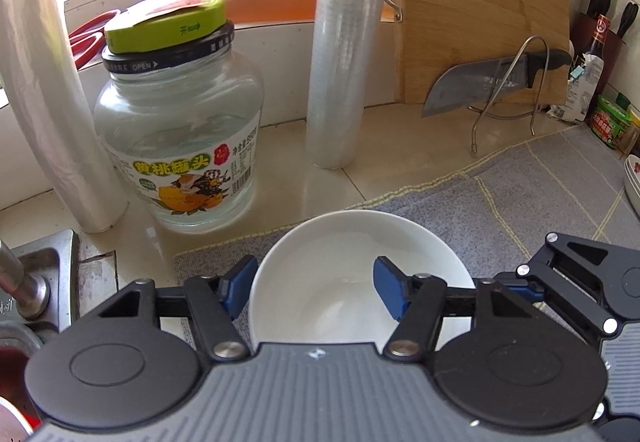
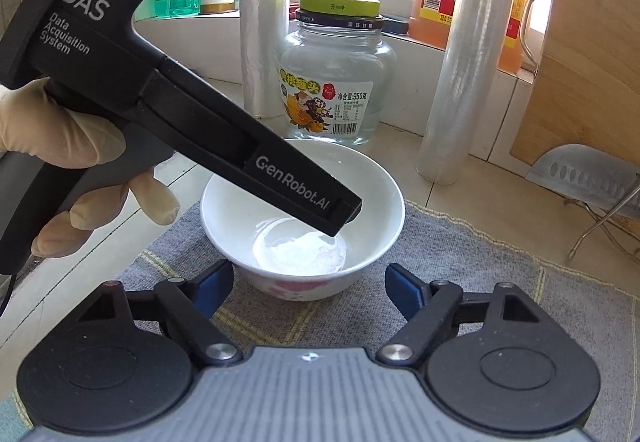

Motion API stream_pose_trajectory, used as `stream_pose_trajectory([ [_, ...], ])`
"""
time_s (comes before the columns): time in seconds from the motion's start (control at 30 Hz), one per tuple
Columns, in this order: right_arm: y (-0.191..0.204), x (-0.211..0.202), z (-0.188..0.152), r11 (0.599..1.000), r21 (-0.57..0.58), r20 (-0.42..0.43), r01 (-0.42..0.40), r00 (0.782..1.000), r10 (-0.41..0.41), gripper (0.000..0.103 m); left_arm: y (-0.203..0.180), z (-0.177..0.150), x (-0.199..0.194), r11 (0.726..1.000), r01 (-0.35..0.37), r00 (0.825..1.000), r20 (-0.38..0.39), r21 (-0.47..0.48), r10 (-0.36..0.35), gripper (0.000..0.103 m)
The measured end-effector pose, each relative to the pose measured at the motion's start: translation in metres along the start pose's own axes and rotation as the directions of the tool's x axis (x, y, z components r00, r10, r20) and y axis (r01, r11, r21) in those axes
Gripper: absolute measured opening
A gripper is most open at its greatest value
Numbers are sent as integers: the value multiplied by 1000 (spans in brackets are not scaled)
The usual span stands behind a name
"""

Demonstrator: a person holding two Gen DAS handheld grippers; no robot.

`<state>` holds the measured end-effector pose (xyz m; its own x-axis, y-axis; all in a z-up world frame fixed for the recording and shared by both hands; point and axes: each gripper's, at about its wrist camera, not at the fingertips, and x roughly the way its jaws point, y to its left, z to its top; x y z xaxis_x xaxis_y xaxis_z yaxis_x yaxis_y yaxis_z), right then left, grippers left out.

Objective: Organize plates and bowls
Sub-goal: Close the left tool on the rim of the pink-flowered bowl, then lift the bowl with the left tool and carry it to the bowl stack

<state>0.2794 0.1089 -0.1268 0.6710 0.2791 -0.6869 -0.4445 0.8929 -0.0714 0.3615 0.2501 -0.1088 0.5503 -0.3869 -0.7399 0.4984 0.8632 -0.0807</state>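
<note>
A white glazed ceramic bowl [image 2: 303, 220] with a pink flower pattern on its outer wall stands upright on a grey woven cloth mat [image 2: 460, 266], which lies on the pale tiled surface [image 1: 352, 146], just in front of a clear glass jar [image 1: 178, 138] with a green lid. The left gripper [image 1: 316, 288] reaches down over the bowl: one blue pad is outside the left wall and the other is inside the bowl, so its jaws are clamped on the bowl's rim. The right gripper [image 2: 308, 290] is near the bowl's front side, and its jaws stand apart with nothing between them; the bowl is just beyond their tips. I judge that the bowl is stiff and rather light, but fragile, and its glaze looks smooth and shiny, so it may slip between the pads. The rim is thin and gives the only good place to hold, one pad inside and one outside. A hold on one side only may let the bowl tilt when it is lifted, so a second hold on the near rim would help.
</note>
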Motion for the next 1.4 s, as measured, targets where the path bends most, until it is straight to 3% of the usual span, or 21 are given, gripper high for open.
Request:
stream_pose_trajectory([
  [0.73, 3, -10, 5, 999, -30, 9, -16, 1000, 17, 83, -3, 0, -4, 1000, 2, 1000, -4, 16, -2, 59],
  [1.4, -2, -66, -2, 995, -82, 8, -54, 998, 54, 83, -47, -5, -55, 999, -4, 999, 32, 34, 3, 58],
])
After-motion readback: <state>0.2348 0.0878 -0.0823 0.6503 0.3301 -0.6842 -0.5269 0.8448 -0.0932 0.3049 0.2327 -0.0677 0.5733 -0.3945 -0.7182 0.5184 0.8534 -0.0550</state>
